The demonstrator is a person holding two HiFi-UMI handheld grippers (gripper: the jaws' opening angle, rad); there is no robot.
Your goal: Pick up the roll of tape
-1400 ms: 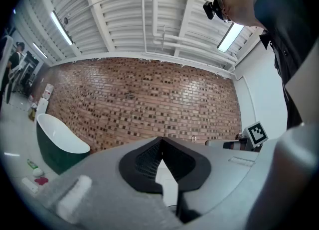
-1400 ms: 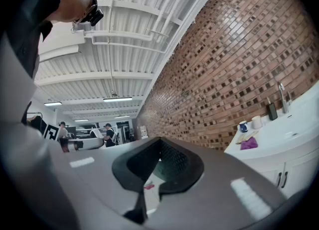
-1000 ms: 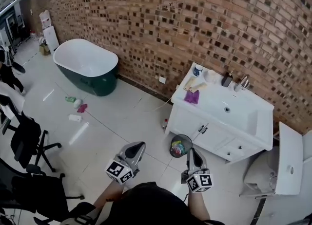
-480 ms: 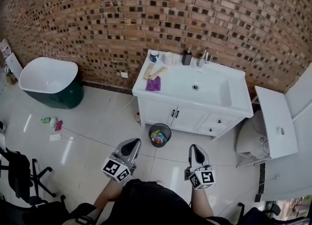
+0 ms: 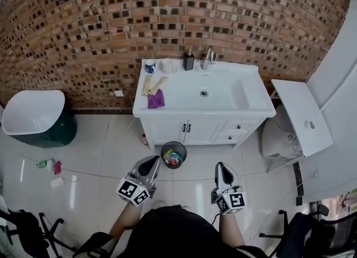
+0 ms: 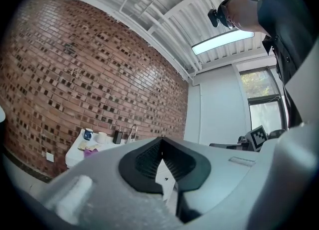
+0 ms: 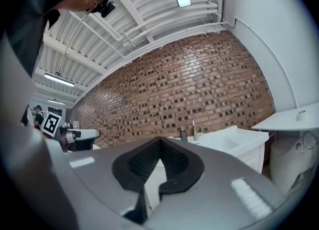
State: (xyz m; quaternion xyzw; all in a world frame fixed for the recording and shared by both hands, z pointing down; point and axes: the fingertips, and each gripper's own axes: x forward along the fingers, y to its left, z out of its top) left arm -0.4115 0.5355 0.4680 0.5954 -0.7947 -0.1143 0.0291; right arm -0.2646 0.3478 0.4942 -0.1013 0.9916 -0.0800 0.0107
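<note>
Left gripper (image 5: 152, 162): fingers clenched, pad on pad, nothing between them. Right gripper (image 5: 222, 168): the same, tips pressed together and empty. We hold both level, side by side and apart, pointing at the vanity (image 5: 195, 129).

Just ahead of the left tips, on the floor, is a small waste bin (image 5: 173, 154) with litter in it. Beyond the bin are the vanity's doors and drawers, with the white basin (image 5: 203, 90) on top.

On the counter, well ahead of the left fingers, lies a purple cloth (image 5: 156, 99). Behind it stands a blue cup (image 5: 149, 66). Just beside the cup is a white roll that we take for the roll of tape (image 5: 167, 66), untouched and well apart from both grippers.

A dark bottle (image 5: 189, 60) and a tap (image 5: 208, 56) stand at the counter's back edge, against the brick wall (image 5: 167, 11). Far left of the left gripper is a bathtub (image 5: 33, 118). Right of the right gripper is a toilet (image 5: 278, 139).
</note>
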